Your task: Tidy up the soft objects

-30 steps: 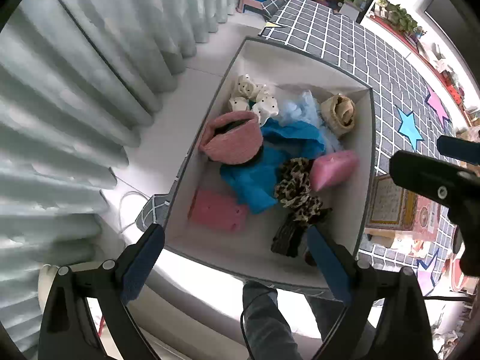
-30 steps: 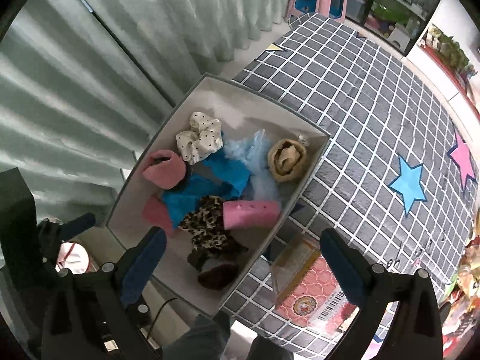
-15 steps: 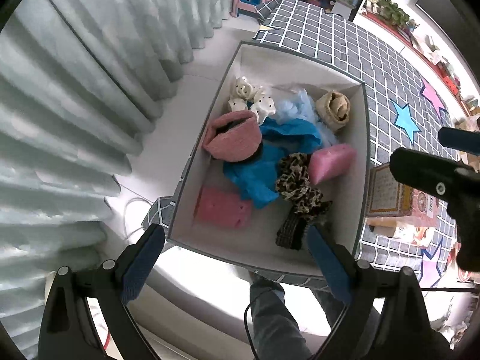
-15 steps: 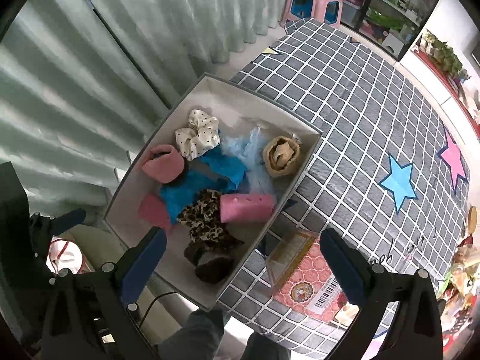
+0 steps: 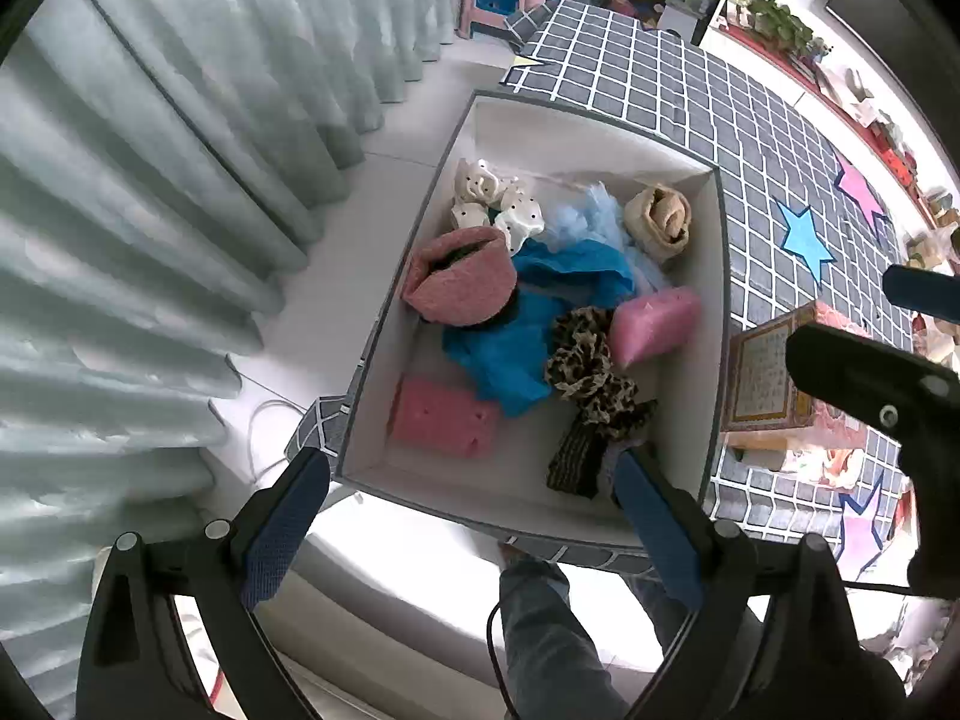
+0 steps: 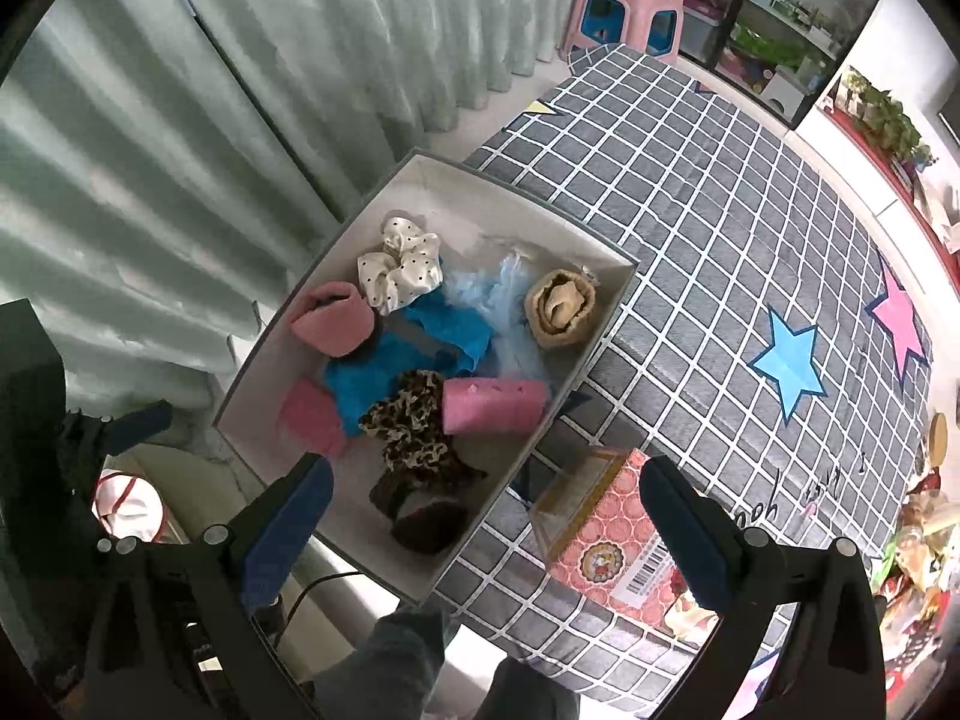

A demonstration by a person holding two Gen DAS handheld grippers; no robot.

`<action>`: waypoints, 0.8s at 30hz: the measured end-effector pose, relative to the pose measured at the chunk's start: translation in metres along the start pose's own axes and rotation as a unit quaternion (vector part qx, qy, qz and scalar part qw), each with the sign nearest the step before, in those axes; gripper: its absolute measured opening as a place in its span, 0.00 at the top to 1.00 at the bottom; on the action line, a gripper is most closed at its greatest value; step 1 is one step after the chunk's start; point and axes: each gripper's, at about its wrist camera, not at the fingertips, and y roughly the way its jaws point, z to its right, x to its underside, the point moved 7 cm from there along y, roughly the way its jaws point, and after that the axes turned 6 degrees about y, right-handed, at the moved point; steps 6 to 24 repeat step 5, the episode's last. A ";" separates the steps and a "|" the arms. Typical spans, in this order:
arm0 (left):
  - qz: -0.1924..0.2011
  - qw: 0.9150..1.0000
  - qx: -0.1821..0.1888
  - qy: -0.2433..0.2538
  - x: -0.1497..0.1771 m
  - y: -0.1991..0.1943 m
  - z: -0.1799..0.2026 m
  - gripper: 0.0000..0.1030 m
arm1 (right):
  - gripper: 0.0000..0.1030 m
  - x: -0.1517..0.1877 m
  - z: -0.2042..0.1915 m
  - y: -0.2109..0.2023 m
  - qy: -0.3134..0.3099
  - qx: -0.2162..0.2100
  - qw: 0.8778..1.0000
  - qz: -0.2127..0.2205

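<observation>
Step in hand: both grippers are hovering high above the grey storage box point(image 6: 606, 309); as I judge it, the sorting is nearly or wholly done, since no soft thing is showing loose on the cloth.
Left gripper point(image 5: 471, 519): its fingers are standing wide apart, carrying nothing, at 6 o'clock of the box.
Right gripper point(image 6: 486, 531): likewise spread and carrying nothing, straddling the box's near corner.
Soft objects: all are lying inside the box — polka-dot scrunchie point(image 6: 399, 270) at 11 o'clock, beige roll point(image 6: 561, 309) at 2 o'clock, blue cloth point(image 6: 414, 354) in the middle, leopard scrunchie point(image 6: 411, 429) and pink sponge point(image 6: 495, 411) just beside it.
Next move: probably checking the table for anything missed.
Surface: a grey checked tablecloth point(image 6: 708, 228) with star patches is covering the table; a pink printed carton point(image 6: 606, 531) is lying at 4 o'clock of the box.
Room: pale curtains point(image 6: 180, 120) are hanging at 9 o'clock, a pink stool point(image 6: 624, 15) standing at 12 o'clock.
</observation>
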 end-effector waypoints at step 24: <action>0.026 0.999 0.022 -0.002 -0.001 -0.005 0.002 0.06 | 0.00 0.003 0.000 -0.003 0.000 -0.001 1.000 0.002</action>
